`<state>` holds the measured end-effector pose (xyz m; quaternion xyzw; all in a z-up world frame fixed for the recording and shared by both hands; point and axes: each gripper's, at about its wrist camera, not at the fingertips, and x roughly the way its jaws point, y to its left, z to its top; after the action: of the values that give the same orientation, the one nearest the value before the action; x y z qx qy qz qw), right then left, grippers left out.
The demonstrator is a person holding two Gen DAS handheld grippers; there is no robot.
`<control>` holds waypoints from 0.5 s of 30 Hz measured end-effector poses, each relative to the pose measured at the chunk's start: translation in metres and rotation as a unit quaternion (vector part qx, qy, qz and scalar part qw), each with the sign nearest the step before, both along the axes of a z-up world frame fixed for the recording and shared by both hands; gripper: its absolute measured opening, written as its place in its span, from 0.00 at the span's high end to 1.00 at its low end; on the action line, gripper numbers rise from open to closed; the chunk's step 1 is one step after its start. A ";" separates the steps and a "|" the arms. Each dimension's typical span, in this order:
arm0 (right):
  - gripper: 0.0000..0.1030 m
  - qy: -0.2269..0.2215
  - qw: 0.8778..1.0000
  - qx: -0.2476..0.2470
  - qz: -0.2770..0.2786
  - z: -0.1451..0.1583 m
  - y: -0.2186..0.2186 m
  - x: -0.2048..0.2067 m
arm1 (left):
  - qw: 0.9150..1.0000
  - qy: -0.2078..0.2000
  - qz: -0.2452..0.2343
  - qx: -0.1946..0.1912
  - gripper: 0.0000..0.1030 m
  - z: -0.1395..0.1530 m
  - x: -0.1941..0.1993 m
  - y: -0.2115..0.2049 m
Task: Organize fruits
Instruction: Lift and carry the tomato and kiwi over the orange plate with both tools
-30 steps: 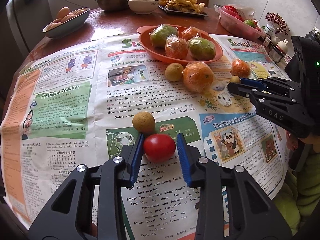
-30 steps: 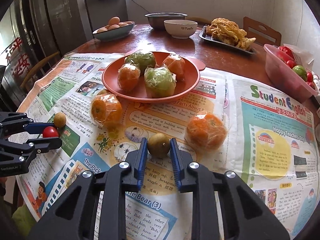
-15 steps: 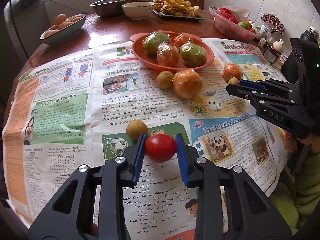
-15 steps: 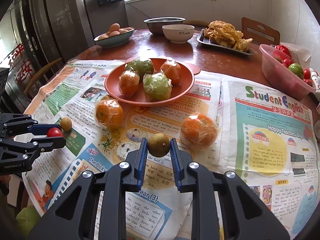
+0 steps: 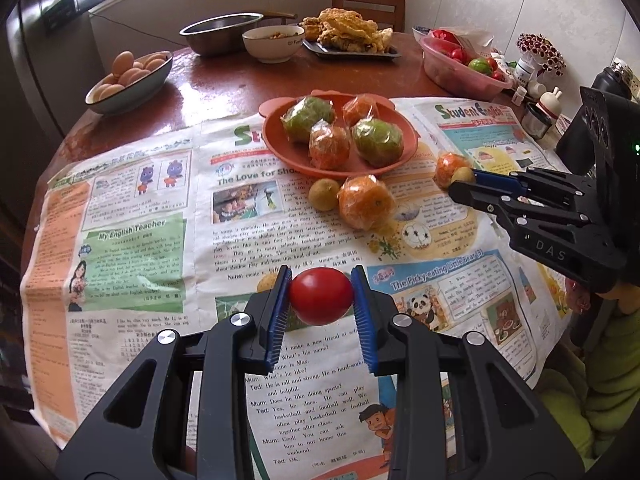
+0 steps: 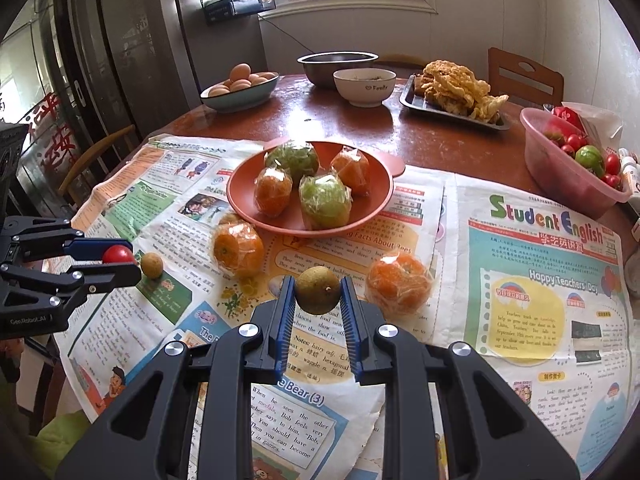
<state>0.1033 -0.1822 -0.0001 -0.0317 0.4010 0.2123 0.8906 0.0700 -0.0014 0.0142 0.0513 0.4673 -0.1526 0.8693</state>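
My left gripper [image 5: 321,272] is shut on a red tomato [image 5: 321,298] and holds it clear above the newspaper. Seen from the right wrist, that left gripper [image 6: 120,261] and its tomato [image 6: 117,255] sit at the far left. My right gripper [image 6: 316,281] is shut on a small brown-green round fruit [image 6: 318,292], also lifted off the paper. An orange plate [image 6: 240,200] behind holds several plastic-wrapped oranges and green fruits. Two wrapped oranges [image 6: 237,248] [image 6: 400,282] and a small brown fruit [image 6: 152,265] lie loose on the newspaper.
A pink basin [image 6: 560,168] with tomatoes stands at the right edge. At the back of the round wooden table are a bowl of eggs [image 6: 240,88], a metal bowl [image 6: 338,62], a white bowl [image 6: 364,86] and a tray of fried food [image 6: 456,92]. Another small brown fruit [image 5: 324,195] lies by the plate.
Both grippers have risen from the newspaper with their fruits still held. The small brown fruit by the tomato stayed on the paper and now shows lower, partly behind my left finger.
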 end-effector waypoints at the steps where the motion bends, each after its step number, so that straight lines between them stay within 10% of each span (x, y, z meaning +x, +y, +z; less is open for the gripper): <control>1: 0.79 -0.002 1.000 0.001 0.000 0.002 0.000 0.001 | 1.000 -0.001 0.000 0.000 0.78 0.002 0.002 0.000; 15: 0.79 -0.023 1.000 -0.003 -0.005 0.030 -0.010 0.028 | 1.000 -0.017 -0.009 -0.003 0.78 0.024 0.048 -0.014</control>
<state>0.1311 -0.1925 0.0299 -0.0370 0.3815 0.2056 0.9005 0.1185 -0.0158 0.0381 0.0551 0.4518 -0.1609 0.8758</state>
